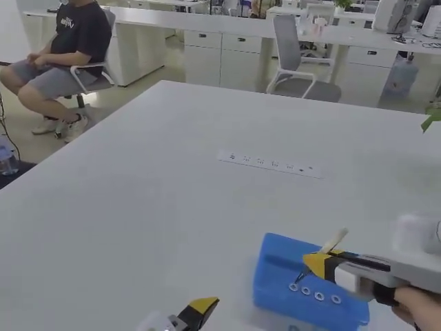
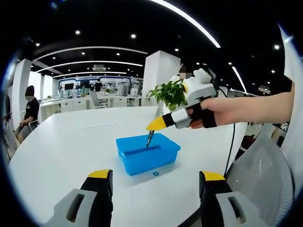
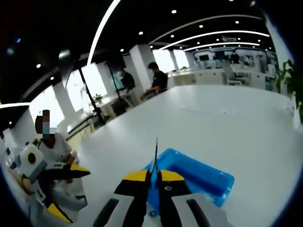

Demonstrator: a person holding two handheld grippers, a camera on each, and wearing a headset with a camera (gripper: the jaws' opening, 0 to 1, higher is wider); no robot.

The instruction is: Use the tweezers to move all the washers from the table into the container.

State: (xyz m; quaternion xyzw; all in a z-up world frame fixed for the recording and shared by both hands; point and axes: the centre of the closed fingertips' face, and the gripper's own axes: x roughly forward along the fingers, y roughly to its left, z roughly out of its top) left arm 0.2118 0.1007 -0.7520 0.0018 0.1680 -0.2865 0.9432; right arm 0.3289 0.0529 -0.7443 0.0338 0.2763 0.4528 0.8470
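blue container point(image 1: 275, 272) nr table point(image 1: 172, 207) edge, tweezers point(image 2: 150, 136) inside

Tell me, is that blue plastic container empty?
Not empty: in the head view, small metal ring washers lie inside the blue plastic container.

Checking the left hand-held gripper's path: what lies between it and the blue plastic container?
In the left gripper view, one small ring-shaped washer on otherwise bare white table, close to the blue container.
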